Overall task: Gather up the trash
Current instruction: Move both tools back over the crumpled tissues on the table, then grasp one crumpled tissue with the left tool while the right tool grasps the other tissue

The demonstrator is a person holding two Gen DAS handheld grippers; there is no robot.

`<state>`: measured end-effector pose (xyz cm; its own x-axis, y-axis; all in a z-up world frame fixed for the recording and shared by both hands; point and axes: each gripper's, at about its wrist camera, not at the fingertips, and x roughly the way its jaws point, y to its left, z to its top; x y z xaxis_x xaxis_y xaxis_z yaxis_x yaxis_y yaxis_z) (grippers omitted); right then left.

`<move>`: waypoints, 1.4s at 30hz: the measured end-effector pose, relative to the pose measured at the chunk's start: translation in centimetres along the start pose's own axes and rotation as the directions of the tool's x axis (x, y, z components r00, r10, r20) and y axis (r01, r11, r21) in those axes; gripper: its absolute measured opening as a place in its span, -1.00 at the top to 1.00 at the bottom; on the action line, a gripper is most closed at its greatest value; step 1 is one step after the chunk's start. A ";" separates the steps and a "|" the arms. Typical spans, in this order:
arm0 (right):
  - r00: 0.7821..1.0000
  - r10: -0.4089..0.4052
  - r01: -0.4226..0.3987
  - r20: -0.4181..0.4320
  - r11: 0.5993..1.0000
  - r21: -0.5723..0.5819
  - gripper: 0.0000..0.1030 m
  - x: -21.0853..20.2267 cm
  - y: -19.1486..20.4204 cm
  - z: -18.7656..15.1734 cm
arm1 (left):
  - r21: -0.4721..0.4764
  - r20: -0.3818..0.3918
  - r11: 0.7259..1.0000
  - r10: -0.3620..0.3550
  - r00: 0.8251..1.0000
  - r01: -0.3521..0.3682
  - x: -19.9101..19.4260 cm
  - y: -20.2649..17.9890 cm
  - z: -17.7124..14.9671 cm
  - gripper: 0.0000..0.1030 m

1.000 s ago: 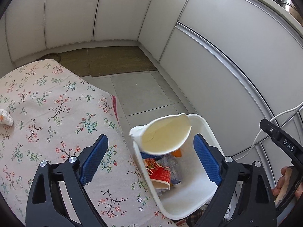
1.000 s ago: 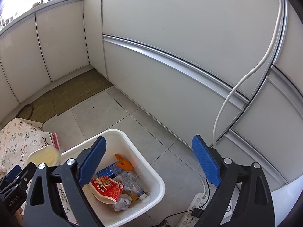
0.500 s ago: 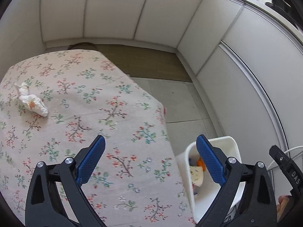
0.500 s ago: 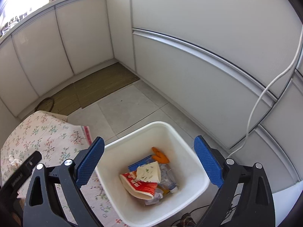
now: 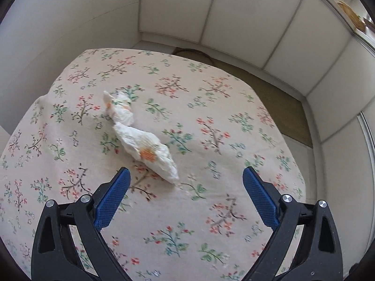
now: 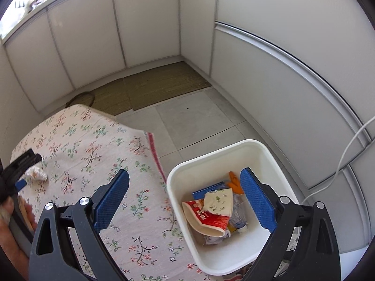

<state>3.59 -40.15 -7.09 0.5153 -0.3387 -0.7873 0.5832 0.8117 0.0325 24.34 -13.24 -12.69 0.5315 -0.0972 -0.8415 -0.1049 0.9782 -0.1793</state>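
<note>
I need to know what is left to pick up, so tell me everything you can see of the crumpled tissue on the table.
The crumpled tissue is white, soft-looking paper with orange stains, twisted into a long wad pinched in the middle. It lies flat on the floral tablecloth, slanting away from the left gripper, whose open fingers do not touch it. Only the cloth touches it.
</note>
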 end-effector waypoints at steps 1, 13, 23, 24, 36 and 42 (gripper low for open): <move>1.000 0.004 -0.004 -0.003 1.000 -0.013 -0.80 0.1 0.4 -0.1 | -0.015 0.008 1.000 0.019 1.000 -0.019 0.2 0.7 0.5 -0.78; 0.999 0.023 -0.028 -0.029 0.985 -0.168 -0.80 1.2 5.5 -1.2 | -0.041 0.028 0.994 0.106 0.994 -0.105 4.6 5.1 5.2 -0.36; 0.996 0.093 -0.087 0.000 0.938 -0.336 -0.80 1.1 9.5 -2.5 | 0.008 -0.028 1.000 0.000 1.000 0.000 6.4 6.8 5.6 0.39; 0.994 0.111 -0.103 0.002 0.932 -0.346 -0.80 1.0 10.0 -2.6 | -0.003 -0.042 1.000 -0.024 0.999 0.024 6.4 7.3 5.8 0.39; 0.861 0.492 -0.429 -0.126 0.570 -0.700 -0.80 1.4 23.6 -4.3 | 0.088 -0.024 0.992 -0.091 0.996 0.092 -6.3 11.4 2.6 0.40; 0.802 0.539 -0.492 -0.255 0.356 -0.794 -0.73 3.5 31.0 -6.5 | -0.067 0.037 0.987 -0.144 0.989 0.146 -11.4 17.3 0.7 0.40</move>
<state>19.35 -13.07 -12.87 0.5675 0.2876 -0.7715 -0.5445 0.8339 -0.0897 17.08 4.89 -5.86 0.5717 -0.2300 -0.7875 -0.0822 0.9390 -0.3339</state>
